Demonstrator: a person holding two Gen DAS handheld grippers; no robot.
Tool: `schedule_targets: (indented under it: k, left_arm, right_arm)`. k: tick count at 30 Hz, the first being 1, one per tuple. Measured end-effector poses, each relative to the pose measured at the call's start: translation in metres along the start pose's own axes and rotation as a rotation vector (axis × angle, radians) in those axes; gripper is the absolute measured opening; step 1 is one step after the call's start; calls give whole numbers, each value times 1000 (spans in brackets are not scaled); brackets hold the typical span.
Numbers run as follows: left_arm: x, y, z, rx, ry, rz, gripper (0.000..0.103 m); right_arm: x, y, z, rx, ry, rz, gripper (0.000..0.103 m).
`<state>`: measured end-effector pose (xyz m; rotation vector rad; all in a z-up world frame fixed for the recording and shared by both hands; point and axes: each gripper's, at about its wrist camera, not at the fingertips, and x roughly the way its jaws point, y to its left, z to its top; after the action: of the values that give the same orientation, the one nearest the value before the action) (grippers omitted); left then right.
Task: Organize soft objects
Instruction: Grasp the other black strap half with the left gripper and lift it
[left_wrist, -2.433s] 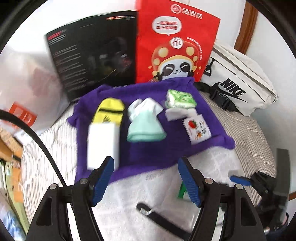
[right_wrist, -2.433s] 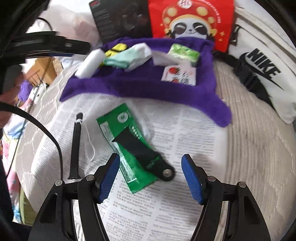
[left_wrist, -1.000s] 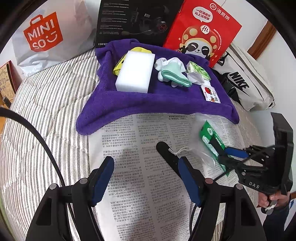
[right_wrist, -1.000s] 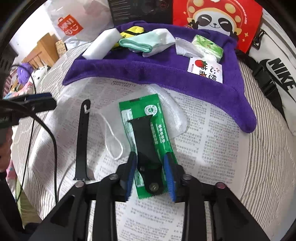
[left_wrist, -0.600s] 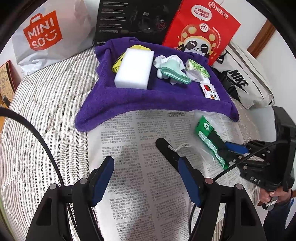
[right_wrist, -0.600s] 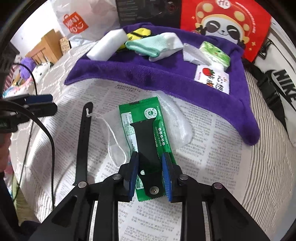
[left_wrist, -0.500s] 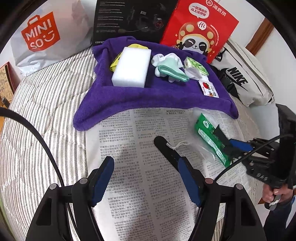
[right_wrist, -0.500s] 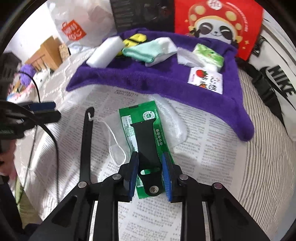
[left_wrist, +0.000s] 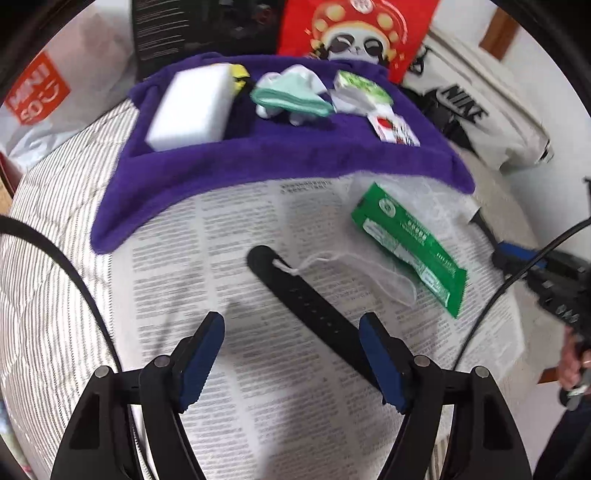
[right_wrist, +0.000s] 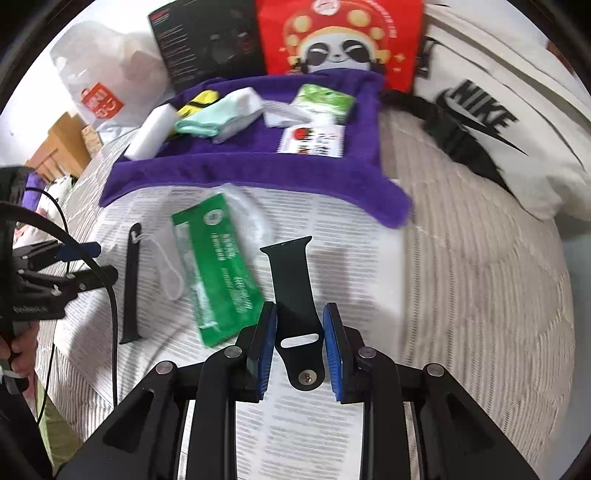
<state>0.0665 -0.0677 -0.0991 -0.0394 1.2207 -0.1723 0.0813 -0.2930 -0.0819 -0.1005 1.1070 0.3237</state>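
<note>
My right gripper is shut on a short black watch strap and holds it lifted above the newspaper. A green packet and a white mesh pouch lie on the paper to its left. A long black strap lies between the fingers of my open left gripper. A purple towel holds a white sponge, mint socks, a green tissue pack and a strawberry packet.
A red panda bag, a black box, a white Nike bag and a Miniso bag stand behind the towel. Striped bedding surrounds the newspaper. The right gripper shows at the right edge of the left wrist view.
My right gripper closed on the short black strap and lifted it off the green packet, moving right. My left gripper moved in over the long black strap.
</note>
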Motion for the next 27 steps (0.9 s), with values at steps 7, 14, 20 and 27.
schedule_targets:
  k: [7, 14, 20, 27]
  left_arm:
    - [17, -27, 3, 53, 20, 109, 85]
    - [10, -8, -8, 68, 44, 155, 90]
    - [-3, 26, -18, 3, 39, 163, 88]
    - [3, 12, -12, 72, -75, 124, 72]
  right_arm:
    - [-11, -20, -3, 37, -30, -3, 26]
    - [-10, -25, -6, 49, -36, 4, 26]
    - [-9, -20, -7, 36, -40, 25, 26]
    - [-7, -14, -4, 26, -42, 41, 26]
